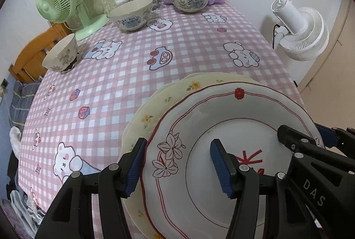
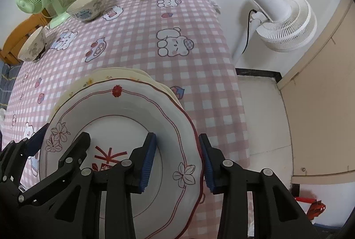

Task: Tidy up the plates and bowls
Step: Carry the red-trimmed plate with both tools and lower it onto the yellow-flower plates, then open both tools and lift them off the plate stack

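Plates sit stacked near the front right corner of a table under a pink checked cloth: a white scalloped plate with red rim lines and flower drawings lies on cream plates with small yellow flowers. The left gripper straddles the white plate's left rim, jaws half open, pads seemingly clear of it. The right gripper straddles the right rim likewise. Three patterned ceramic bowls stand apart along the far and left edges, near a green desk fan.

Home: cartoon tablecloth, fans
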A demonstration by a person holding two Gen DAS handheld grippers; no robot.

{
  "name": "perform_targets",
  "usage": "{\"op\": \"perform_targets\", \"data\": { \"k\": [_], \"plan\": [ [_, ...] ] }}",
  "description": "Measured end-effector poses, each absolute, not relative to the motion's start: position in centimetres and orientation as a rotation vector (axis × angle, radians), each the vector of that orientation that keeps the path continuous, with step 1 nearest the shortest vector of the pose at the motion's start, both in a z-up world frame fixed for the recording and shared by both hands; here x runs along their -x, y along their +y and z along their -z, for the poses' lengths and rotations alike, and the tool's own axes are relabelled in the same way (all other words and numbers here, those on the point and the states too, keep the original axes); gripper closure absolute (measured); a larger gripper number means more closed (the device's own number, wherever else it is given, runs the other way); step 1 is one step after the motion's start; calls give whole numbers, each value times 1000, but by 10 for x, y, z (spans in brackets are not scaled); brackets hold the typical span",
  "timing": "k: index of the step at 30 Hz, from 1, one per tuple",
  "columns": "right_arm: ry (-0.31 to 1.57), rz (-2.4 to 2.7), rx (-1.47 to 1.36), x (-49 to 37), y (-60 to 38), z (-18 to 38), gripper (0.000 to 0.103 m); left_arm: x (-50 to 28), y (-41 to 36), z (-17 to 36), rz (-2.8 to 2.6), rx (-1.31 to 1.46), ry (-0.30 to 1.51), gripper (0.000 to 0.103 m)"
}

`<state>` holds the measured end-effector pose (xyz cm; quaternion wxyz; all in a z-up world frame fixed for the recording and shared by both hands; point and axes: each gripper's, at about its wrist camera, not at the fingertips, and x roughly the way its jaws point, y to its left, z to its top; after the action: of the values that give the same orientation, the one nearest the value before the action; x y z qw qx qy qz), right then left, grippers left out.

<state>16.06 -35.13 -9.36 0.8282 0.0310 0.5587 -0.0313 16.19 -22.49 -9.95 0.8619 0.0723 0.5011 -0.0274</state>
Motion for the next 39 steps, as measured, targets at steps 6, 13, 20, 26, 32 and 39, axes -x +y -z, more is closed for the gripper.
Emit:
{"op": "perform_targets", "data": {
  "k": [6,13,20,26,32,39],
  "plan": [
    [1176,55,-76,-161,-353,94,63,-164,-229,102,11,-170,1050,44],
    [1144,37,-37,-159,-349,88,66,-165,-234,105,8,-175,1055,36],
    [1117,24,39,-163,-338,83,67,-164,-222,100,57,-110,1076,29],
    [1134,-4,37,-171,-330,88,65,-164,-212,99,40,-80,1090,26],
    [1129,-20,59,-175,-319,89,59,-162,-206,99,42,-56,1094,20],
    [1149,-69,-1,-179,-325,90,35,-163,-196,100,40,6,1116,13]
  ]
}}
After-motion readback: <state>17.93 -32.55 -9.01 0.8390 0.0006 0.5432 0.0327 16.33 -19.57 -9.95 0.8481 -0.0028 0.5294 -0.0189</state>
